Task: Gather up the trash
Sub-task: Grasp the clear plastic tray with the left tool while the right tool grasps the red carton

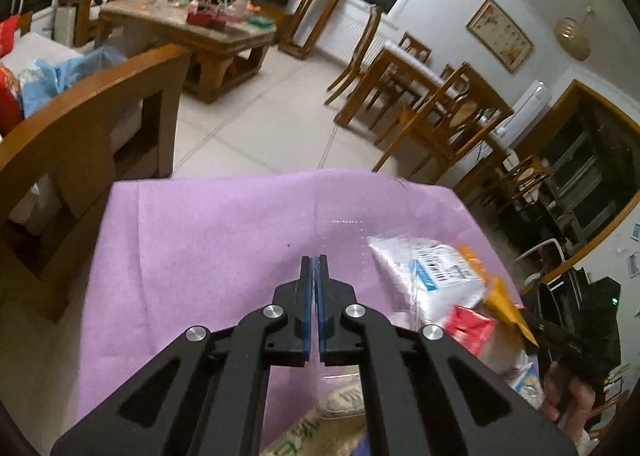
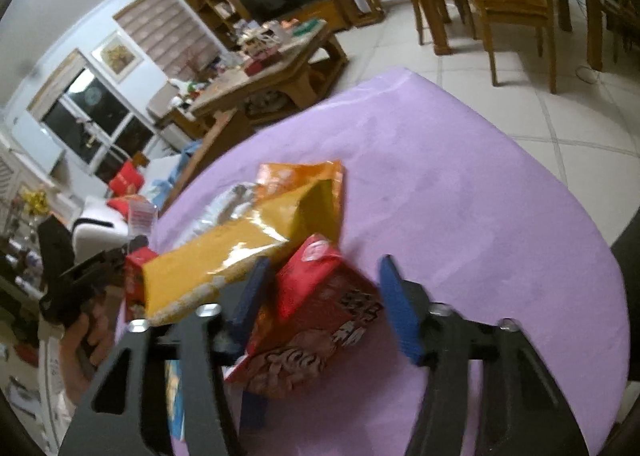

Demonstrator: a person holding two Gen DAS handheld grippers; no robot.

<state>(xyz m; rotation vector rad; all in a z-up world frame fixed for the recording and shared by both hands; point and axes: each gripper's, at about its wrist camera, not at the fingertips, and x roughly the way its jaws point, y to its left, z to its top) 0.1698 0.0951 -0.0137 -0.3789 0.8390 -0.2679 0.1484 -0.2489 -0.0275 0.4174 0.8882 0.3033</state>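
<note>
left gripper [image 1: 315, 268]: blue pads pressed together, pinching the edge of a clear bag [image 1: 352, 240] over the purple cloth [image 1: 192, 240]; also seen at far left of the right wrist view, held in a hand [image 2: 86, 340]
clear bag: barely visible film with faint printed marks, hangs from the closed pads; whether trash sits inside it, can't tell
white pack [image 1: 432, 272]: barcode label up, lies on the cloth right of the left gripper
yellow bag [image 2: 240, 252]: crumpled, shiny, lying across the pile, orange end [image 2: 300, 175] toward the far side of the cloth; touches the red pack
red pack [image 2: 320, 316]: tilted snack wrapper, sits between the right gripper's fingers
right gripper [image 2: 324, 312]: jaws wide apart, blue pads on either side of the red pack; left pad looks to touch it, right pad is apart, nothing clamped
background: wooden sofa arm [image 1: 100, 103] left, cluttered coffee table [image 1: 192, 27], dining table with chairs [image 1: 432, 95] right
</note>
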